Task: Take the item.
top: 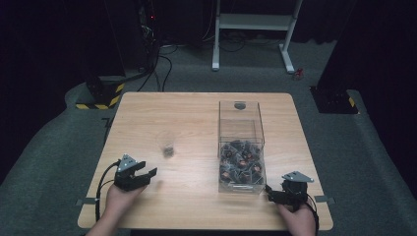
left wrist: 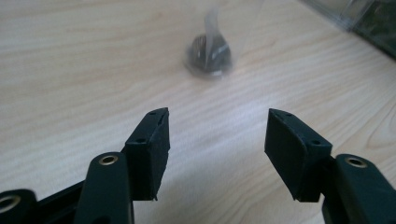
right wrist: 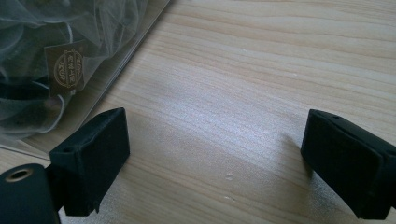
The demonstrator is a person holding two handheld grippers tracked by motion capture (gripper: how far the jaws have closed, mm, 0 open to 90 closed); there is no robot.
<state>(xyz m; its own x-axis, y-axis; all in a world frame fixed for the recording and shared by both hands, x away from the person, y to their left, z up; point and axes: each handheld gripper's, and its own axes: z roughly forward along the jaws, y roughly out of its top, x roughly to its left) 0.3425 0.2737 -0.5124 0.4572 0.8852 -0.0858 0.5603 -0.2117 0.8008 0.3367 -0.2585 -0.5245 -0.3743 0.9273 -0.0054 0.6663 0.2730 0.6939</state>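
A clear cup stands near the table's middle left with a dark tea sachet inside it. My left gripper rests on the table a short way in front of and left of the cup; in the left gripper view its jaws are open and hold nothing. A tall clear box, lidless as far as I can tell, holds several dark mesh sachets in its lower part. My right gripper sits at the box's near right corner, open, with bare wood between its jaws.
The light wooden table has rounded corners. Grey carpet surrounds it. A white desk frame and black stands with yellow-black striped bases stand beyond the far edge.
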